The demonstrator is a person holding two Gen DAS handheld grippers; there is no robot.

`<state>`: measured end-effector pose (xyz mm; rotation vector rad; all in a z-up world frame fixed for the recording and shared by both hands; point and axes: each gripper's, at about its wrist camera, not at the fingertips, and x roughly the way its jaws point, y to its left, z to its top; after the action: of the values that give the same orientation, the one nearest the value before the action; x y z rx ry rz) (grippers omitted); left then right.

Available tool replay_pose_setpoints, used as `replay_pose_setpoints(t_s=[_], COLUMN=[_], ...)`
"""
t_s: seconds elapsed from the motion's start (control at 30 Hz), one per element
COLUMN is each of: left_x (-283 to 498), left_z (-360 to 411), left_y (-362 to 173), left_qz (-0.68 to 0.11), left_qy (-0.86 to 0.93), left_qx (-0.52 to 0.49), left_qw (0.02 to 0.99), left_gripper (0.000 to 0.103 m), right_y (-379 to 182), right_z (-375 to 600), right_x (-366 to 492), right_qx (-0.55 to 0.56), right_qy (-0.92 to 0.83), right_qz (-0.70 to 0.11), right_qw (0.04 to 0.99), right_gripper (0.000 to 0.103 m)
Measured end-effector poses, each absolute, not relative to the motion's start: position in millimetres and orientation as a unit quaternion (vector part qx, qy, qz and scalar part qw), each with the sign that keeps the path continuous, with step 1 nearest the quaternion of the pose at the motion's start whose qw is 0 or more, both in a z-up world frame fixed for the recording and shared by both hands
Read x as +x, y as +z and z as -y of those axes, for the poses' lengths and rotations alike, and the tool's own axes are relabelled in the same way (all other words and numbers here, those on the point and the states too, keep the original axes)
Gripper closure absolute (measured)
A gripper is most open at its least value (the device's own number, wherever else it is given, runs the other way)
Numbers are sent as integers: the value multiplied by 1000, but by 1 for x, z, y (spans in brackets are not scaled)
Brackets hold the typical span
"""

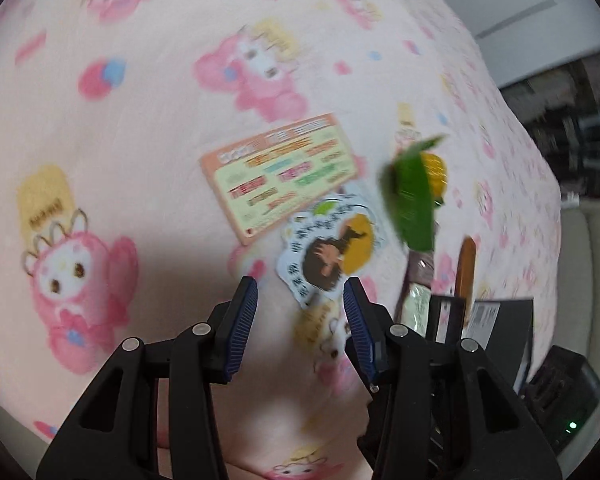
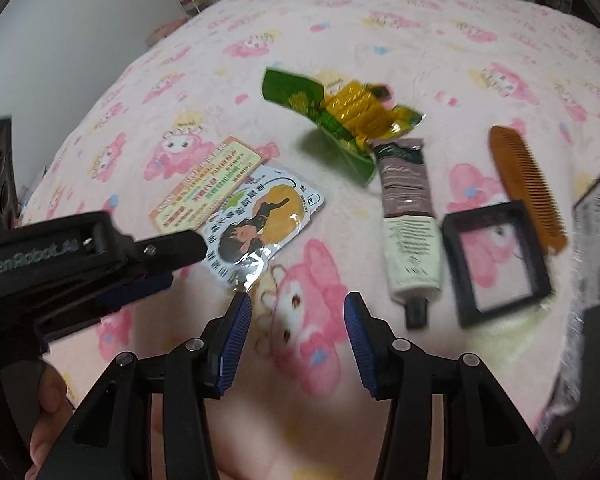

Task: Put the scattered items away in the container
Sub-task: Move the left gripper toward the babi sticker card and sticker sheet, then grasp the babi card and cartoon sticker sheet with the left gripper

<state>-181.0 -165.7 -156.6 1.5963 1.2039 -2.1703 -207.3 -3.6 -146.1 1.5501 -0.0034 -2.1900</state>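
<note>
Across a bed spread with a pink cartoon-print blanket (image 2: 380, 20), the scattered items lie in a loose band toward the near edge. Farthest toward the left edge is an orange-bordered card (image 2: 204, 186), and a shiny die-cut sachet printed with a cartoon figure (image 2: 260, 226) overlaps its near corner. Toward the middle sits a crumpled green and yellow snack wrapper (image 2: 340, 116). A brown and cream tube (image 2: 408, 220) touches the wrapper's near end, its dark cap pointing at the near edge. Just beside the tube lies a small black square frame (image 2: 496, 264), and an amber comb (image 2: 528, 188) rests against the frame's far corner. At the right edge stands something dark and boxy with a label, possibly the container, though blur and cropping leave that unsure.

The right gripper (image 2: 296, 316) hangs over bare blanket near the near edge, its blue-padded fingers partly apart with nothing between them. The left gripper (image 1: 300, 300) hovers just short of the sachet (image 1: 332, 252), fingers likewise partly spread and empty. In the right wrist view the left gripper (image 2: 148, 268) enters from the left edge, held by a hand (image 2: 48, 412) at the bottom corner.
</note>
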Motion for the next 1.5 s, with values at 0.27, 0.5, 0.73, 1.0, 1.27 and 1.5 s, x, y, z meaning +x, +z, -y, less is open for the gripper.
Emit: replay_pose_setpoints(t_s=[0.27,0.5,0.73,1.0,1.27,1.5], left_x=[-188,-196,-193,-197,-188,-169], left_z=[168,184,196,194,194,206], left_y=[-174,-179,-180,-182,-171,-155], left_qz=[-429,-432,-440,-444,-426,-436], left_qy=[-722,-720,-721,-720,-733,-741], left_qx=[536,534,524,524,511,477], left_qw=[93,92,106,102,138,181], left_gripper=[59,85,88,88,87,81], right_y=[-159,-147,-161,-163,-154,-143], right_z=[16,22,36,42,44,42], right_x=[-240,-260,-284,-269,-241,-217], right_qx=[565,539,543,544,566,560], right_qy=[-794,-811,-804,-795,-769,-773], right_qz=[-7,-65,-64,-72,-34,-47], right_qw=[224,219,234,260,296,296], right_gripper=[59,58,58,57,57,57])
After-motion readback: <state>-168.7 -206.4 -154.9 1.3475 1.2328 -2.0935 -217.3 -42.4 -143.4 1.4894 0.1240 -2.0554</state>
